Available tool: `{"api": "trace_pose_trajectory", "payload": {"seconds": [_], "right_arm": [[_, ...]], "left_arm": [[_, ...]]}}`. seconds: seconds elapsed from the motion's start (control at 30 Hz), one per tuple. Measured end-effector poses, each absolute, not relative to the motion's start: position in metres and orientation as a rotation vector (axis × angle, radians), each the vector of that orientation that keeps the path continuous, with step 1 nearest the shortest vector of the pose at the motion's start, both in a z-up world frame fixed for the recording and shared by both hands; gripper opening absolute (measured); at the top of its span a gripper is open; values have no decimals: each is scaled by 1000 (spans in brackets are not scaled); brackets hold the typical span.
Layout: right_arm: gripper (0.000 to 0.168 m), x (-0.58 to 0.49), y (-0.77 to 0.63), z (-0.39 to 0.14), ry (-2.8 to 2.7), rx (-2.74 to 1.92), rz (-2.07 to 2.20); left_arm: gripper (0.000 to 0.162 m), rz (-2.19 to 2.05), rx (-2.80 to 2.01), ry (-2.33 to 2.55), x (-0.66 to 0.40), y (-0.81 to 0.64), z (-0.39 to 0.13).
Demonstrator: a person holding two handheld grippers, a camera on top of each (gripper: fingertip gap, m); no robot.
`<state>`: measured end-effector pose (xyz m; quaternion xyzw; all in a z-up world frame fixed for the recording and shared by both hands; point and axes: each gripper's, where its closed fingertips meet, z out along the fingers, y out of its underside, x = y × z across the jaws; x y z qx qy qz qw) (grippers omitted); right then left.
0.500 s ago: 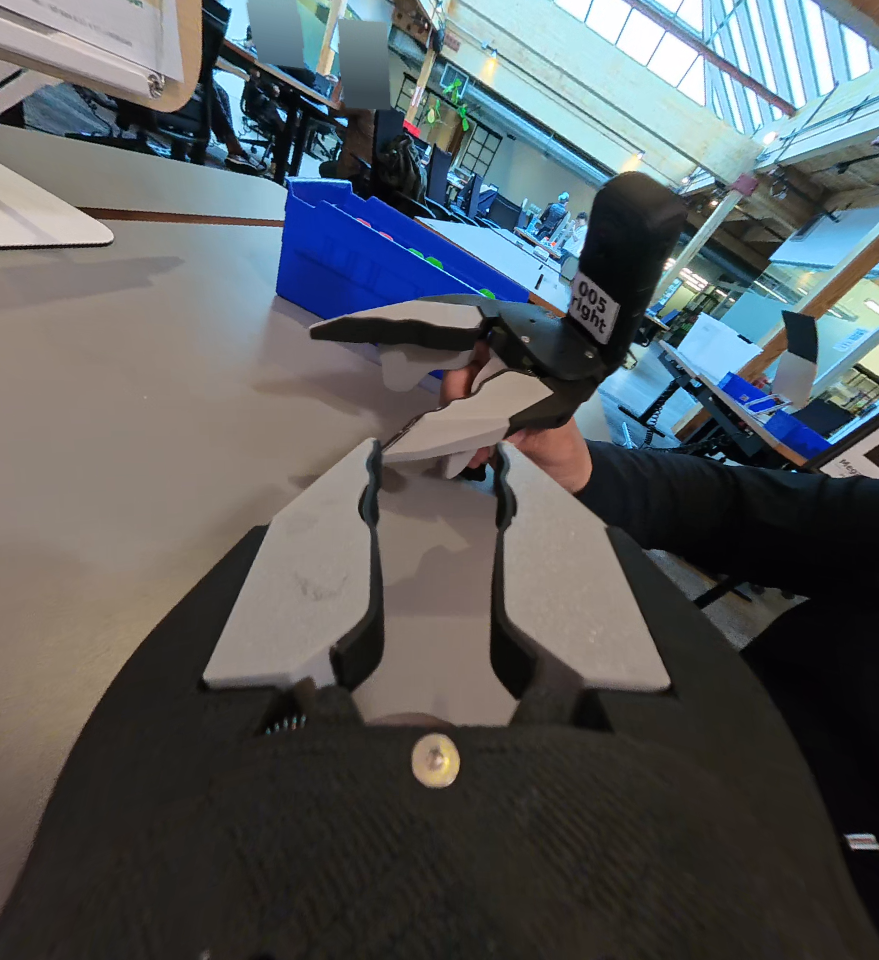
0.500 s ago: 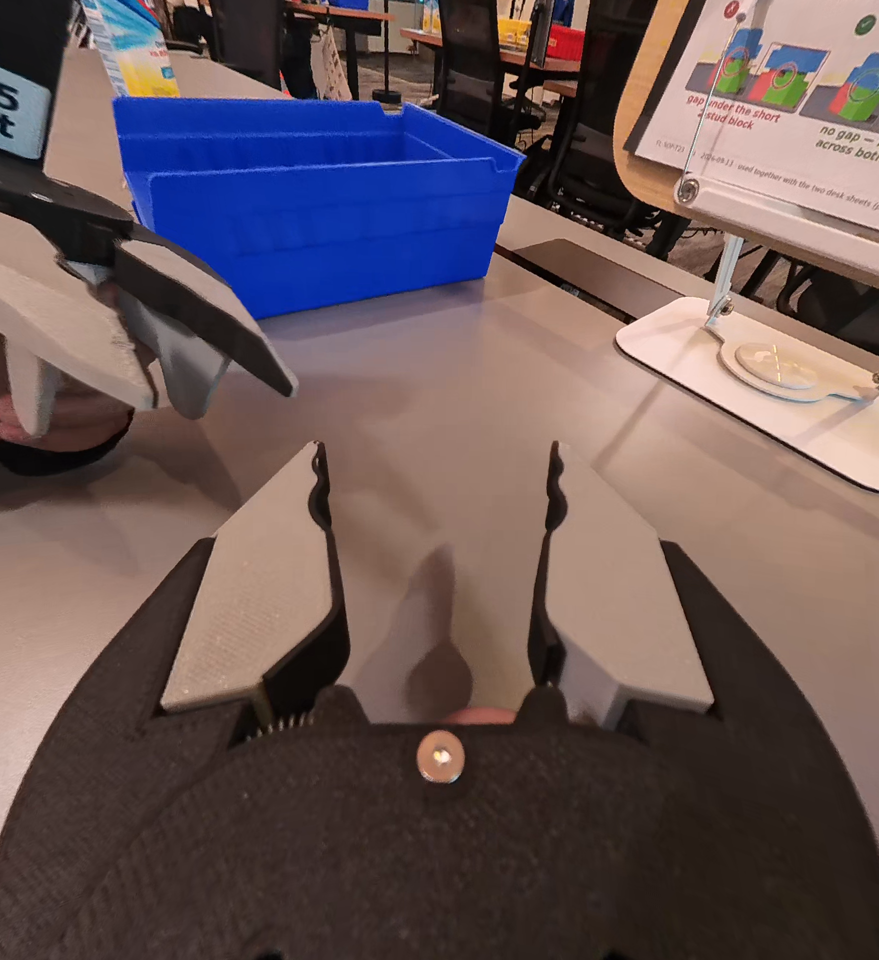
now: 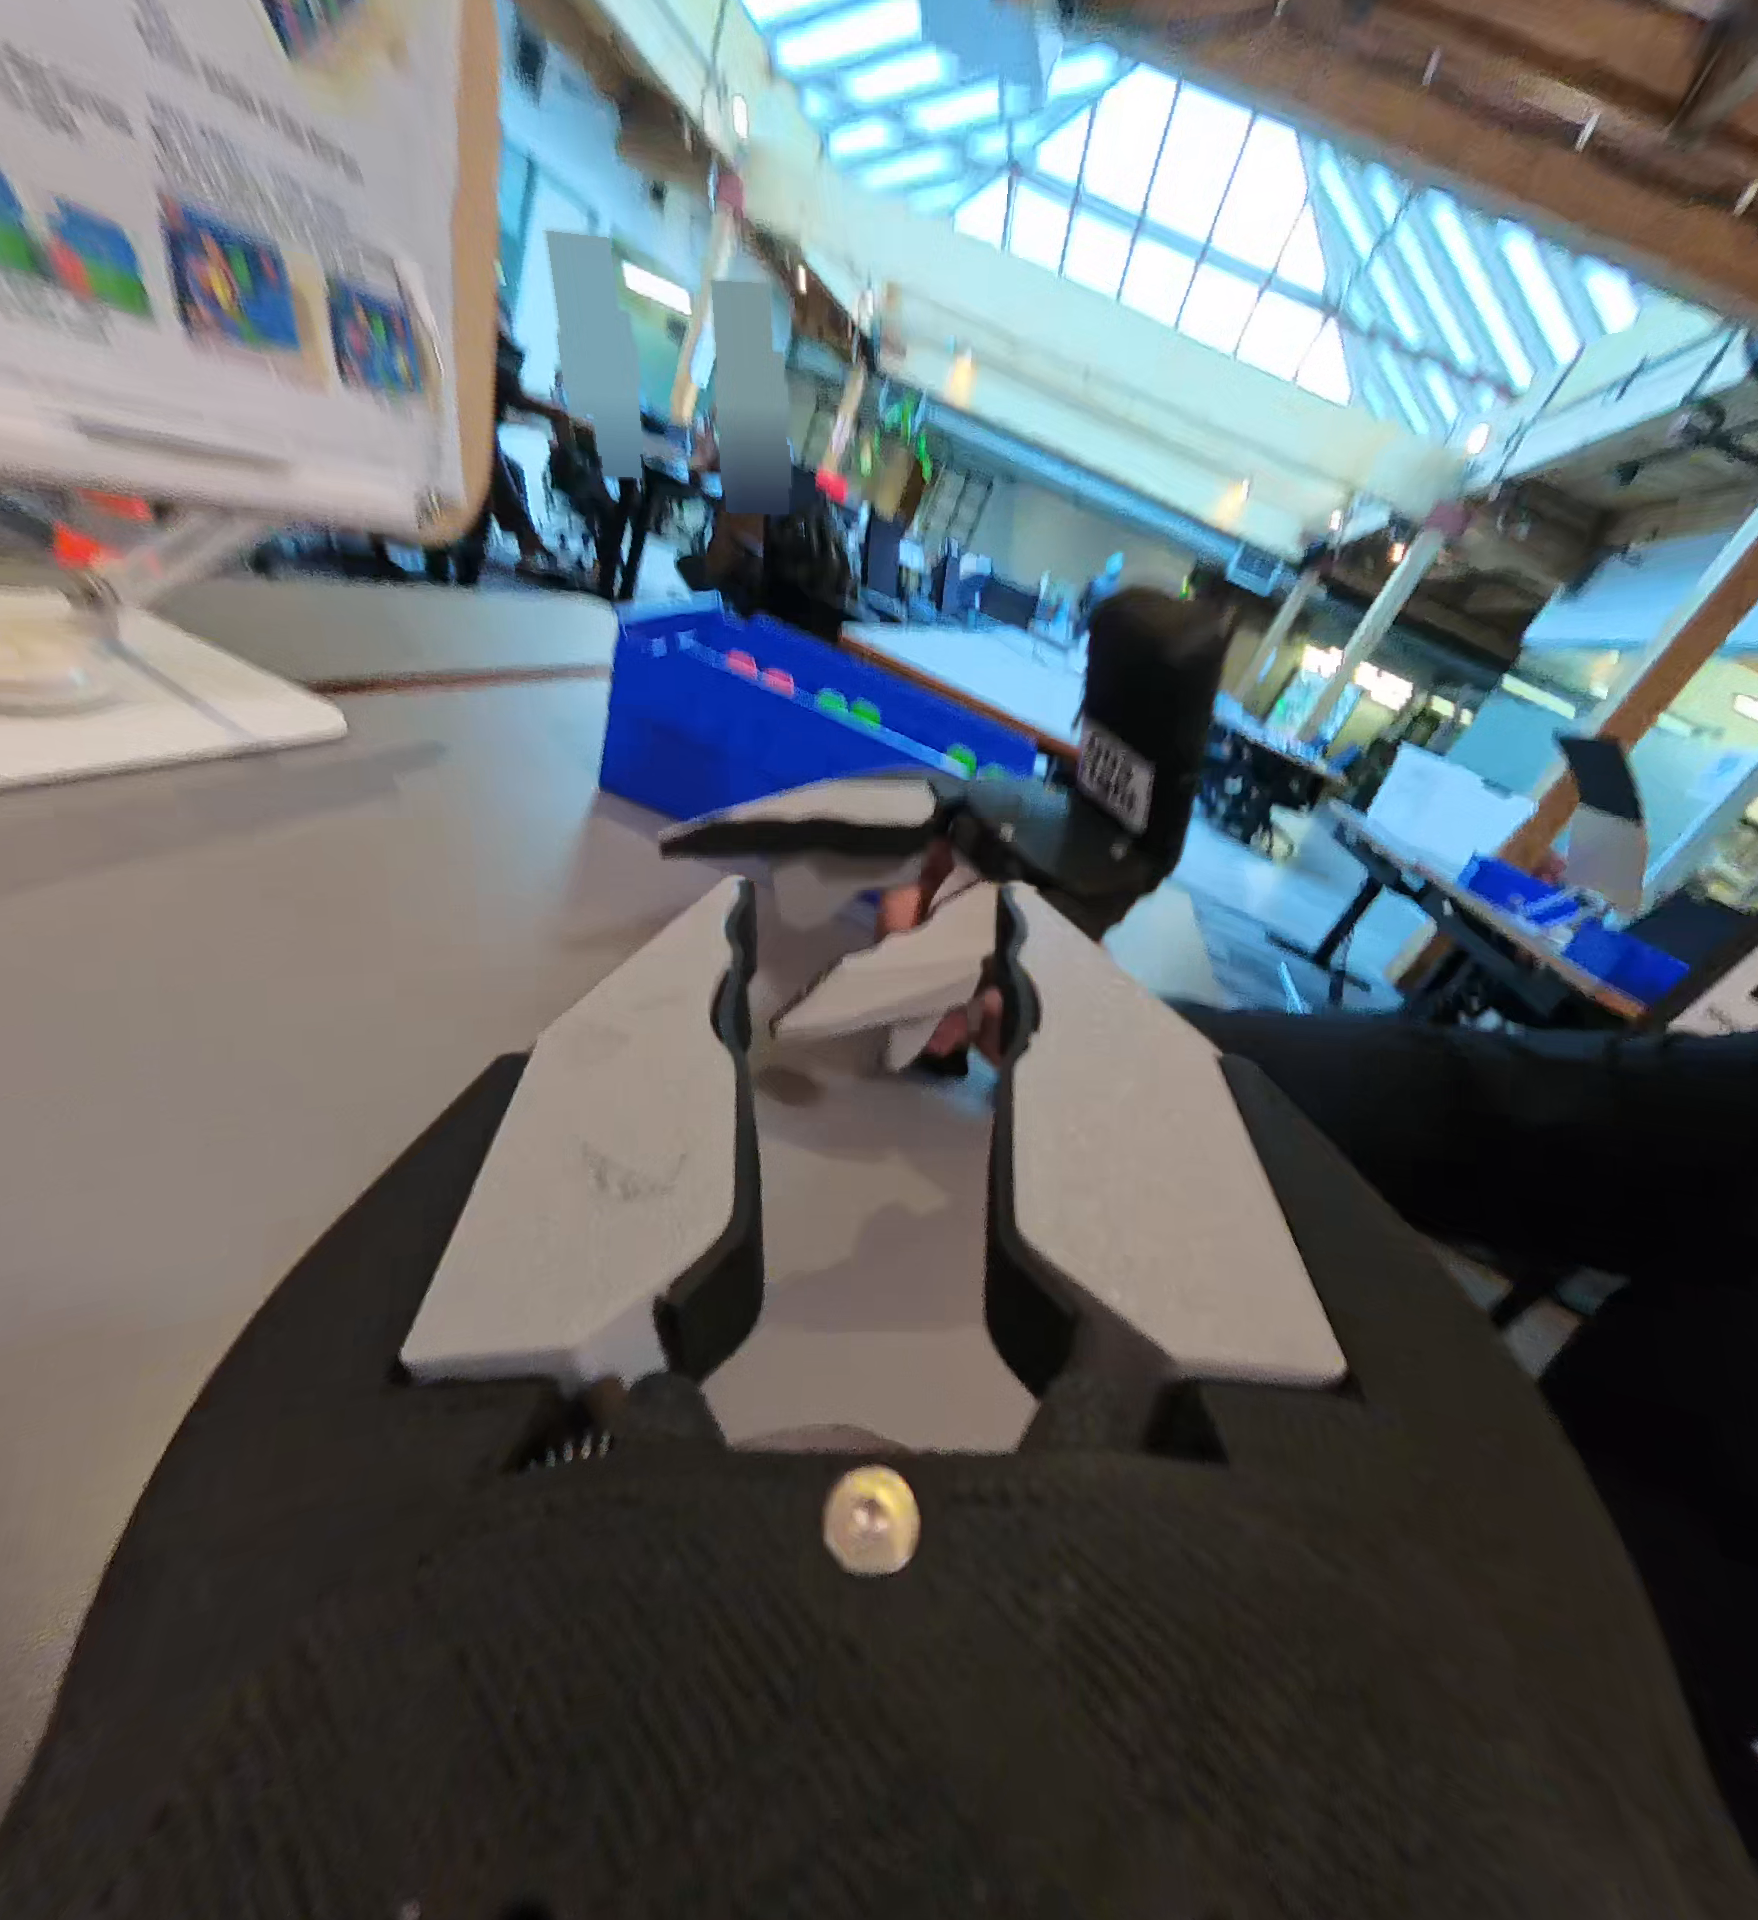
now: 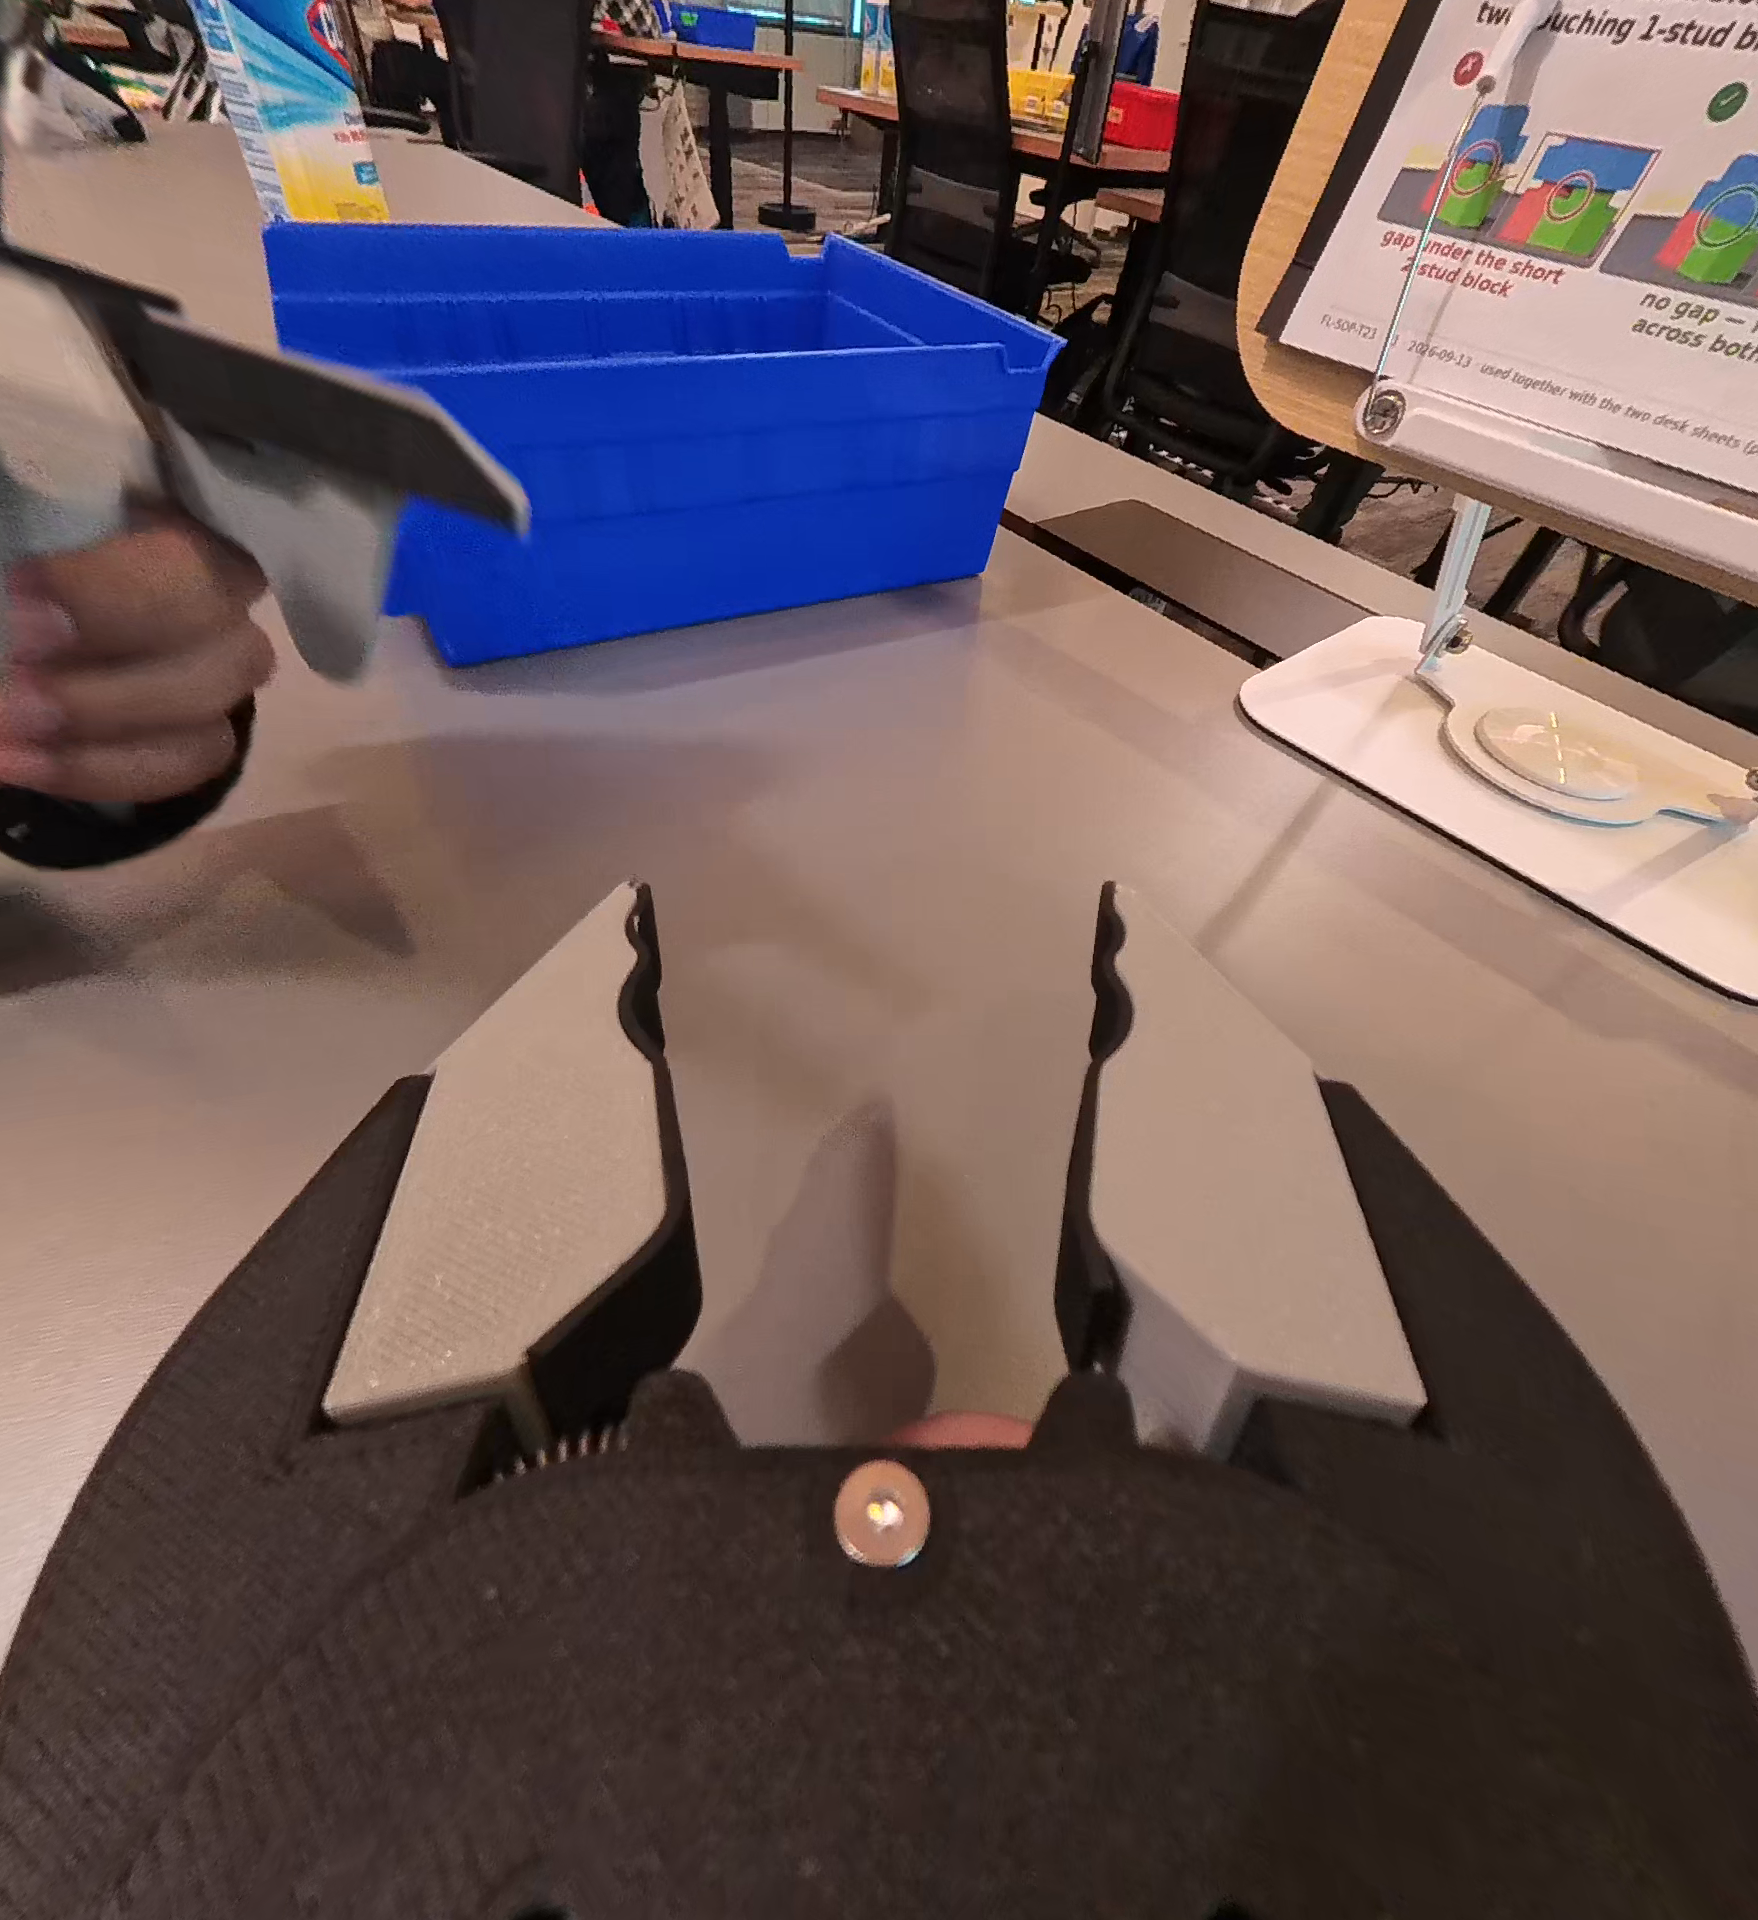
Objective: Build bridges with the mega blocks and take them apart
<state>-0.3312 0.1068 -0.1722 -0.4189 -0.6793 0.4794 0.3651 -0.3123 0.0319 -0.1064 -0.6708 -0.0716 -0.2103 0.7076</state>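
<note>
— Fingers first: what are they doing?

— I'm seeing my right gripper (image 4: pixel 870 904) spread wide, gripping nothing, hovering over the grey table (image 4: pixel 854 748). My left gripper (image 3: pixel 870 909) is also parted and empty.

— And the mega blocks?

— They're sitting in the blue bin (image 4: pixel 709 499) beyond both grippers; red and green studs (image 3: pixel 802 691) are peeking over its rim. An instruction board (image 4: pixel 1581 208) is standing to the right.

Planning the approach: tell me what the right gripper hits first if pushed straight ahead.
The open right gripper points over bare grey tabletop; first in line looks like the blue plastic bin, though depth is uncertain.
</note>
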Motion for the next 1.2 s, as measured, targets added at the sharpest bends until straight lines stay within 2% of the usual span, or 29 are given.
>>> {"api": "trace_pose_trajectory", "payload": {"seconds": [0.13, 0.2, 0.27, 0.4, 0.57, 0.7, 0.83, 0.93, 1.2], "right_arm": [[81, -330, 109, -170, -1731, -1087, 1250], [81, -330, 109, -169, -1728, -1092, 1264], [81, -330, 107, -170, -1733, -1095, 1276], [81, -330, 101, -172, -1752, -1079, 1272], [81, -333, 101, -179, -1774, -1079, 1242], [81, -335, 107, -179, -1757, -1112, 1265], [81, -338, 112, -181, -1752, -1148, 1292], [80, -338, 111, -182, -1756, -1153, 1305], [79, -333, 103, -179, -1773, -1118, 1312]], "left_arm": [[44, -164, -1361, -353, -384, -28, -49], [44, 28, -1447, -463, -432, -58, -40], [51, 129, -1632, -636, -484, -78, -57], [51, 330, -1856, -850, -569, -104, -91], [47, 163, -2126, -812, -617, -68, -159], [47, 223, -2367, -851, -652, -72, -211], [44, 356, -2458, -807, -673, -72, -221], [37, 336, -2640, -746, -665, -78, -248], [34, 292, -2480, -765, -646, -73, -235]]}}
